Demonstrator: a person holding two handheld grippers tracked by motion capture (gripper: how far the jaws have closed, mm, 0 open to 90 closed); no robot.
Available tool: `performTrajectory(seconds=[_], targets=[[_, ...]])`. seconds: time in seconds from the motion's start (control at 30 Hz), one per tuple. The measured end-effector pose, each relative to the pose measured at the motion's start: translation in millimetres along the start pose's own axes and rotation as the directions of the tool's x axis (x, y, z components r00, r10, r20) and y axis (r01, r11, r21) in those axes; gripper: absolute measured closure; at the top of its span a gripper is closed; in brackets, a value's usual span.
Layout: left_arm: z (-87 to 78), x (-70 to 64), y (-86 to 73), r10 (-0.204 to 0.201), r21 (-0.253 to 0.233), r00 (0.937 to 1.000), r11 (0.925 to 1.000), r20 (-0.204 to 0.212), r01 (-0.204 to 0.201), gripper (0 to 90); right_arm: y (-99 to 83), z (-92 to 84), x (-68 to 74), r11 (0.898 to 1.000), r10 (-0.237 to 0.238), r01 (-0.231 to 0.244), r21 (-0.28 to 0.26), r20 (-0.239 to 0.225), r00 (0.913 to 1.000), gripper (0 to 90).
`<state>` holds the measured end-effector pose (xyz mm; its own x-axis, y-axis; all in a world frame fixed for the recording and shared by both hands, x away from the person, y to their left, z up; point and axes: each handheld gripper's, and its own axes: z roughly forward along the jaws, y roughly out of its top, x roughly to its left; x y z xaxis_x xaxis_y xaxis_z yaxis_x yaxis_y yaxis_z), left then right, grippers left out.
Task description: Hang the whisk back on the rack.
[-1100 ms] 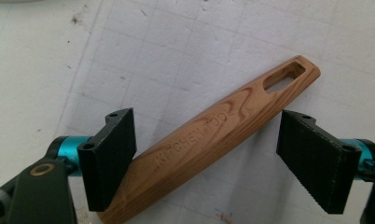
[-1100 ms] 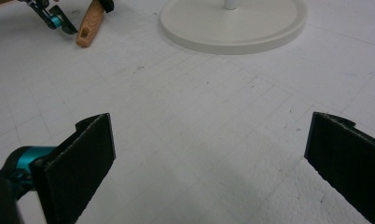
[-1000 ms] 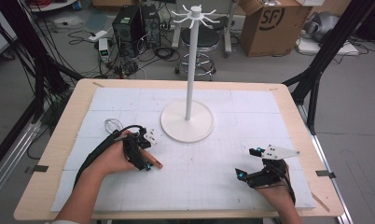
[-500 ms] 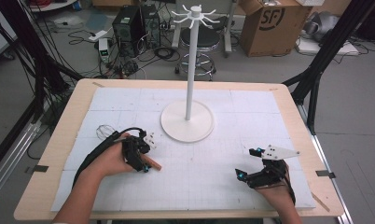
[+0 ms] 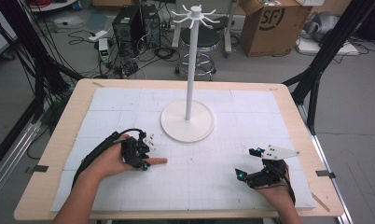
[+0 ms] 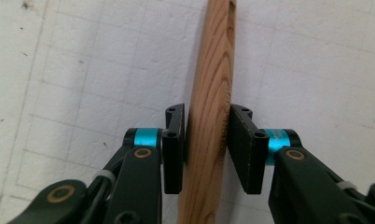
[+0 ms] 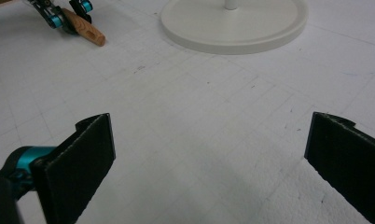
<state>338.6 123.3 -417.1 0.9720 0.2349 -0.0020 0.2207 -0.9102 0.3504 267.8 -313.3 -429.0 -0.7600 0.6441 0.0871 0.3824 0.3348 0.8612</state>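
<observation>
A round wooden stick (image 5: 158,161) lies on the white gridded mat (image 5: 213,186) at the front left. My left gripper (image 5: 142,162) is down on it; its jaws have just been closing. In the left gripper view both black pads (image 6: 174,154) sit against the sides of the stick (image 6: 209,84), which runs up between them. My right gripper (image 5: 247,162) rests at the front right, wide open over bare mat. The right gripper view looks between its own spread jaws (image 7: 212,128) to the stick (image 7: 86,31) and left gripper (image 7: 64,14) far off.
A white stand with a round base (image 5: 187,126), a tall pole and hooks at its top stands mid-table. The wooden table edge (image 5: 55,140) frames the mat. Beyond the far edge are a stool (image 5: 199,46), a cardboard box (image 5: 269,23) and cables.
The left gripper's jaws have drawn in around the wooden stick. Neither hand has shifted, and the right gripper stays as it was.
</observation>
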Motion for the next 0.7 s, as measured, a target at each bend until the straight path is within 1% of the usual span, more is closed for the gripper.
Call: performTrajectory(seconds=[0.03,0.07,0.1,0.17,0.2,0.23,0.33,0.43,0.5,0.57,0.67,0.7], targets=[[0.0,-0.4,-0.1,-0.006,0.000,1.0000,1.0000,-0.003,0.006,67.6,0.0,0.1,0.1,1.000,-0.001,0.001,-0.001,0.000,1.0000,0.4],[-0.1,-1.0,-0.2,-0.009,0.000,0.9998,1.0000,-0.018,0.009,66.4,0.0,0.1,0.2,1.000,-0.002,0.002,0.001,-0.001,1.0000,0.4],[-0.2,-0.4,-0.2,-0.005,0.002,0.9998,1.0000,-0.020,0.005,63.2,0.1,0.0,0.5,1.000,-0.001,0.001,0.001,-0.003,1.0000,0.4],[-0.8,-0.6,-1.2,-0.019,0.002,0.9995,0.9998,-0.024,0.019,58.2,0.2,-0.1,0.6,1.000,-0.001,0.001,0.001,-0.002,1.0000,0.4],[-1.4,-0.7,-1.8,-0.022,0.002,0.9993,0.9998,-0.029,0.022,57.2,0.2,-0.2,0.6,1.000,0.000,0.000,0.001,-0.003,1.0000,0.4],[-2.4,-0.2,-2.2,-0.016,0.007,0.9993,0.9998,-0.032,0.017,56.5,0.3,-0.4,0.5,1.000,-0.001,0.001,0.001,-0.002,1.0000,0.4],[-4.2,0.1,-4.6,-0.024,0.011,0.9992,0.9996,-0.033,0.024,56.7,0.5,-0.9,0.1,1.000,0.002,-0.002,-0.005,-0.006,1.0000,0.4],[-4.2,0.9,-6.0,-0.028,0.012,0.9983,0.9995,-0.051,0.029,56.5,1.1,-1.1,-0.1,1.000,0.002,-0.002,-0.013,-0.009,1.0000,0.4],[-3.1,1.4,-5.8,-0.034,0.015,0.9980,0.9993,-0.054,0.035,56.0,1.1,-1.2,0.2,1.000,0.004,-0.005,-0.012,-0.010,0.9999,0.4],[-1.8,2.1,-4.7,-0.027,0.024,0.9980,0.9993,-0.058,0.029,54.8,1.1,-1.2,0.2,1.000,0.004,-0.004,-0.011,-0.009,0.9999,0.4],[-1.0,1.8,-3.9,-0.034,0.017,0.9976,0.9992,-0.060,0.035,54.8,1.1,-1.1,0.2,1.000,0.004,-0.004,-0.011,-0.009,0.9999,0.4],[-1.0,2.3,-3.8,-0.036,0.019,0.9979,0.9991,-0.054,0.037,55.1,1.1,-1.0,0.2,1.000,0.004,-0.004,-0.010,-0.009,1.0000,0.4]])
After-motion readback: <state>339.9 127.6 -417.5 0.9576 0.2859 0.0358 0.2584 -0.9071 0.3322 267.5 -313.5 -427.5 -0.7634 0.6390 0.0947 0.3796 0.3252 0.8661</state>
